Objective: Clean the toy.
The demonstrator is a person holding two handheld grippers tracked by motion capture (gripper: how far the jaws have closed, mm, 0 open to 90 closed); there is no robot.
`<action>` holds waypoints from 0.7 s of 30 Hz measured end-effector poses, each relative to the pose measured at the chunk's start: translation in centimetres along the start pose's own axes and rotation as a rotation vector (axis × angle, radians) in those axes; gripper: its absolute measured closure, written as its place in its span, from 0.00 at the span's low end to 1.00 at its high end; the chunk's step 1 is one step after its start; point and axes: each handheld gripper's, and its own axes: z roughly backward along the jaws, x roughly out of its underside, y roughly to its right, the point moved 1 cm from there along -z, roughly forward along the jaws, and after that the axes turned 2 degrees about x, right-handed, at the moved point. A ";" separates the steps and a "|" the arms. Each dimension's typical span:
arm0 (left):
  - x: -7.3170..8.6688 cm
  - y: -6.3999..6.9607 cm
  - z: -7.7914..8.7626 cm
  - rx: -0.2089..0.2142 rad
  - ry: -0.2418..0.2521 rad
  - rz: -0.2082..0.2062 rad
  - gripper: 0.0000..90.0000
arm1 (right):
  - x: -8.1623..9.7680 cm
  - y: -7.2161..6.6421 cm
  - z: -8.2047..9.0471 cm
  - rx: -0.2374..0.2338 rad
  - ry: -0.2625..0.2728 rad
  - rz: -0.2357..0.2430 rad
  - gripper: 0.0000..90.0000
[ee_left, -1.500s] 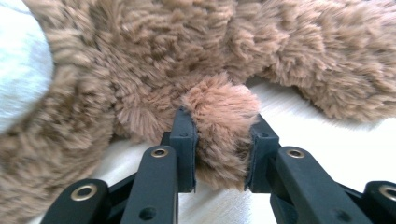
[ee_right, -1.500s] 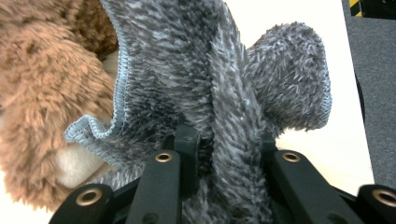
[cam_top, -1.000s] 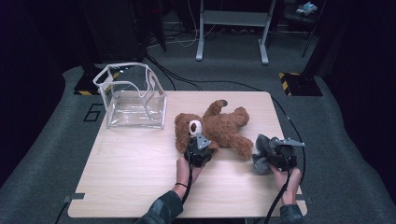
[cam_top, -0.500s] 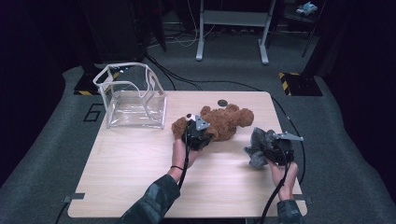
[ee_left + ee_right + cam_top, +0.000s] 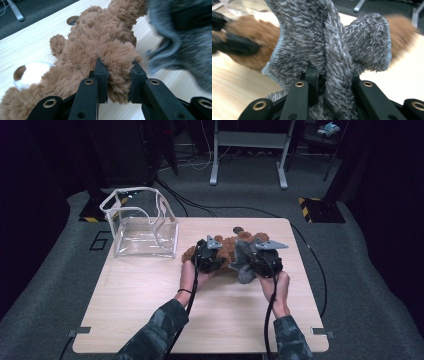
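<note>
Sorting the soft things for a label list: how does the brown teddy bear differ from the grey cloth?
The fluffy brown plush teddy bear is a stuffed figure with a white muzzle; the grey fuzzy cloth is a flat, folded sheet with a stitched hem. The bear is gripped by the left tongs, the cloth by the right tongs. Both are soft, pinched and held over the wooden table.

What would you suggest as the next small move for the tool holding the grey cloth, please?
Probably bring the grey cloth, clamped in the right tool, onto the brown teddy bear to wipe it: the left tool grips the bear's limb, steadying it beside the cloth.
</note>
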 end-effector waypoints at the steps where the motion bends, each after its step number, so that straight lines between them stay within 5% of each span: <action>1: 0.0 0.0 0.1 0.006 0.002 -0.001 0.82 | -0.6 -0.5 -0.4 -0.008 -0.004 0.024 0.80; 7: -0.3 -0.6 0.0 0.026 0.000 0.027 0.82 | -2.6 -2.5 -3.6 -0.056 -0.056 0.031 0.80; 11: 0.1 -1.0 0.1 0.012 -0.005 0.035 0.82 | -2.0 -2.3 -7.1 -0.006 -0.127 0.028 0.80; 13: 0.1 -1.6 0.2 0.014 0.002 0.049 0.82 | -2.0 -1.9 -7.2 0.001 -0.123 0.001 0.80; 16: 0.1 -2.2 0.5 0.017 0.001 0.064 0.82 | -2.3 -2.1 -6.6 0.022 -0.129 0.031 0.80; 17: 0.2 -2.2 0.5 0.017 0.001 0.064 0.82 | -2.7 -2.8 -5.5 -0.037 -0.065 0.019 0.80; 19: -0.1 -2.2 0.2 0.004 -0.014 0.044 0.82 | -3.2 -4.0 -5.2 -0.088 -0.050 0.049 0.80; 21: -0.2 -2.3 0.4 -0.002 -0.017 0.039 0.82 | -3.5 -4.8 -5.2 -0.053 -0.068 0.074 0.80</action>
